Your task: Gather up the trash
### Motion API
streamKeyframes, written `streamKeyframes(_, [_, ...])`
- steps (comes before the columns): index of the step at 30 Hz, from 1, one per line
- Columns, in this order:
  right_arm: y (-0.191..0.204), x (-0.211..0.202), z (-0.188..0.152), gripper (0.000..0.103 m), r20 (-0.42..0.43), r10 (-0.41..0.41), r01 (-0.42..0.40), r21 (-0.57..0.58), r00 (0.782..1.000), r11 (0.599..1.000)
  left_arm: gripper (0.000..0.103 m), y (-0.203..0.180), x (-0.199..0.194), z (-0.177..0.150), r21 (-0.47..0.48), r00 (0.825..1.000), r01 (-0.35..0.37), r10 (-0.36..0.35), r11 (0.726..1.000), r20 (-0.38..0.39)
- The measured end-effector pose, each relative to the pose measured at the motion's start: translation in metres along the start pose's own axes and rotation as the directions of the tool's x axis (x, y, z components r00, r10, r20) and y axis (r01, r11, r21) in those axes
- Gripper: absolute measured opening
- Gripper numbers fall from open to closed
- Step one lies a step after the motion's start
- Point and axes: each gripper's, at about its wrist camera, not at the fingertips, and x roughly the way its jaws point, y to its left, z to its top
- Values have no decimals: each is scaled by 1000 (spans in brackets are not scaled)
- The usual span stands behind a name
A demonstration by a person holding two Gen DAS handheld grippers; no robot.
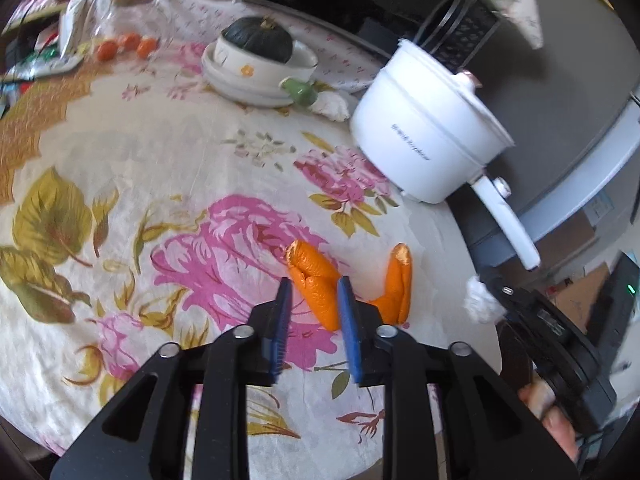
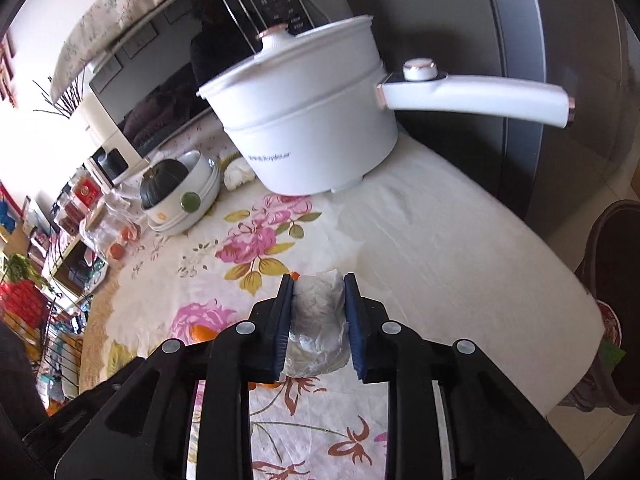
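Two pieces of orange peel lie on the floral tablecloth (image 1: 120, 152). My left gripper (image 1: 314, 284) is open, its blue fingers on either side of the near end of the left peel (image 1: 314, 276). The second peel (image 1: 398, 286) lies just to its right. My right gripper (image 2: 318, 280) is shut on a crumpled white tissue (image 2: 318, 320) and holds it above the table. That tissue (image 1: 480, 300) and the right gripper body also show at the right edge of the left wrist view. Bits of peel (image 2: 200, 334) show under the right gripper.
A white electric pot (image 1: 424, 136) with a long handle stands at the table's far right. A dark squash (image 1: 258, 38) sits in a white bowl on plates. Another crumpled tissue (image 1: 330, 106) lies beside a green lid. Small oranges (image 1: 126, 46) and clutter fill the far left. A grey fridge (image 2: 540, 40) stands behind.
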Motion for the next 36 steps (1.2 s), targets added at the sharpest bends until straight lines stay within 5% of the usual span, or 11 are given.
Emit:
streamKeyframes(2, [-4,-6,2,23,12,4,-4,6,1000,1000,67,1,16,2,-60,999,-24,23,998,-24])
streamKeyframes(9, [-10,-10,5,24,20,-9,9,2,1000,1000,67,-21,70,8,-54,988,-144,141,988,-63])
streamKeyframes(11, [-9,-11,6,24,21,-11,11,-10,1000,1000,57,-25,75,7,-14,984,-173,172,985,-50])
streamKeyframes(12, [-9,-12,6,24,23,-13,13,-17,1000,1000,38,-26,77,7,-1,985,-163,163,987,-62])
streamKeyframes(15, [-7,-17,6,24,31,-14,15,-35,999,999,26,-18,73,7,-11,993,-92,91,996,-72])
streamKeyframes(26, [-2,-51,4,24,76,10,-5,-77,997,997,23,-56,-22,8,108,990,69,-81,992,113])
streamKeyframes(36, [-6,-95,9,24,192,-45,70,-128,980,989,23,-105,-60,-8,210,977,115,-149,971,155])
